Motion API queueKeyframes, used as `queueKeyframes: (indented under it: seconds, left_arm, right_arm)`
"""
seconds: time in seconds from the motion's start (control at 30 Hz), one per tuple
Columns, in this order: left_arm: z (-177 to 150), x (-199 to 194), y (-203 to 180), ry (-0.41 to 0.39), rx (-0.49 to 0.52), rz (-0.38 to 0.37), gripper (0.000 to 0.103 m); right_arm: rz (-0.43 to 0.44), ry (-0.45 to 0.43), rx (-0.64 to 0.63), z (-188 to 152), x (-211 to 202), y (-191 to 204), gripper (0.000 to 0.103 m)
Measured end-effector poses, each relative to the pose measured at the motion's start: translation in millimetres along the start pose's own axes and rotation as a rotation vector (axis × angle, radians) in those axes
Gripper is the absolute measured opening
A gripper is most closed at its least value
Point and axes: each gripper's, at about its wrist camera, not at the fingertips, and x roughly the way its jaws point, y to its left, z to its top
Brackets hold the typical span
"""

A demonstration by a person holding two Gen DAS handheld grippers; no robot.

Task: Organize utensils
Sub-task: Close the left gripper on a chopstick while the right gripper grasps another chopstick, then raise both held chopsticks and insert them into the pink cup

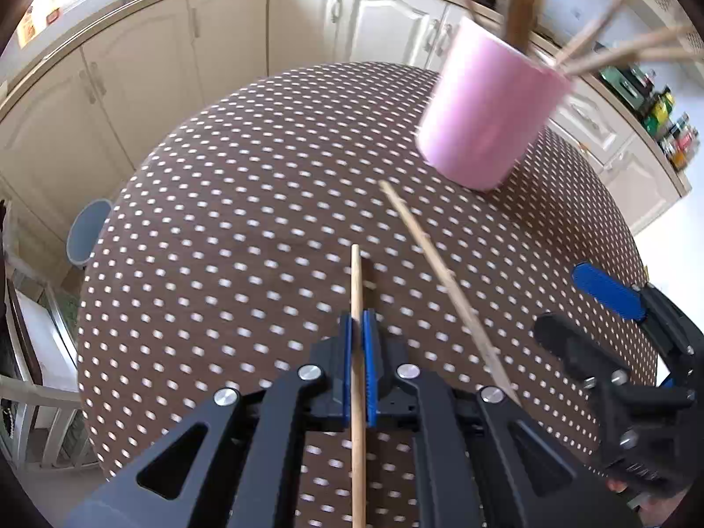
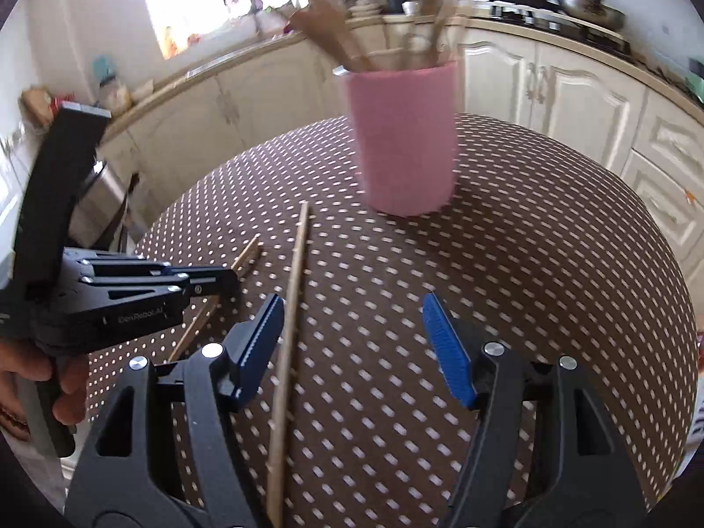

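Observation:
A pink cup holding several wooden utensils stands at the far side of the dotted round table; it also shows in the right wrist view. My left gripper is shut on a wooden chopstick, seen from the side in the right wrist view. A second chopstick lies loose on the table toward the cup. My right gripper is open and empty, low over that chopstick, which passes just inside its left finger.
Cream kitchen cabinets and a counter curve behind the table. A grey bin stands on the floor at left. A spice rack is at right. A stove with pans is at the back right.

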Motion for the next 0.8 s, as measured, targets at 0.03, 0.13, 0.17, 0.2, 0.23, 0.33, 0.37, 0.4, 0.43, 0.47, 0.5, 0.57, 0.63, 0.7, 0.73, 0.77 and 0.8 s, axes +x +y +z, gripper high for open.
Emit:
queueKeyframes:
  seconds: [0.03,0.13,0.17,0.2,0.23,0.33,0.37,0.4,0.43,0.47,0.5,0.57,0.63,0.7,0.73,0.77,0.8]
  left_arm:
    - [2,-1,6,-0.008,-0.012,0.004,0.006]
    - [12,-5,27,-0.011,-0.046,-0.010,0.006]
    - [16,-5,33,-0.010,-0.052,-0.011,0.006]
    - [19,-5,39,-0.008,-0.053,-0.011,0.006]
    - [22,-4,43,-0.007,-0.056,-0.014,0.006]
    - [24,4,48,-0.003,-0.054,-0.032,0.006]
    - [23,6,48,-0.003,-0.052,-0.035,0.006]
    - [25,8,47,-0.003,-0.050,-0.038,0.006]
    - [24,10,45,-0.004,-0.046,-0.040,0.006]
    - [25,12,42,-0.005,-0.042,-0.042,0.006]
    - [22,15,39,-0.006,-0.039,-0.047,0.006]
    - [21,10,35,-0.014,-0.040,-0.064,0.006]
    - [13,0,30,-0.034,-0.030,-0.068,0.006]
    - [12,-11,24,-0.053,-0.019,-0.079,0.006]
    - [13,-18,19,-0.072,-0.010,-0.085,0.006]
    - [14,-26,14,-0.090,-0.001,-0.088,0.006]
    - [15,-36,10,-0.109,0.010,-0.093,0.006]
  right_arm:
    - [0.002,0.012,-0.013,4,6,6,0.059]
    - [0.009,0.066,-0.052,19,27,24,0.051]
    - [0.002,0.081,-0.066,25,35,30,0.047]
    - [-0.011,0.094,-0.078,28,41,34,0.045]
    - [-0.018,0.116,-0.087,32,48,38,0.039]
    - [-0.043,0.170,-0.105,40,66,43,0.031]
    - [-0.046,0.192,-0.109,41,72,45,0.028]
    - [-0.056,0.190,-0.119,42,74,45,0.023]
    - [-0.066,0.194,-0.125,44,75,45,0.013]
    - [-0.061,0.199,-0.125,45,76,44,0.006]
    - [-0.041,0.205,-0.121,47,78,45,0.006]
    - [-0.036,0.200,-0.119,46,76,43,0.006]
    - [-0.003,0.179,-0.086,42,62,31,0.006]
    - [0.048,0.147,-0.039,40,46,21,0.006]
    - [0.058,0.130,-0.030,40,39,17,0.006]
    - [0.081,0.102,-0.016,40,25,14,0.006]
    - [0.102,0.081,-0.004,40,14,9,0.006]
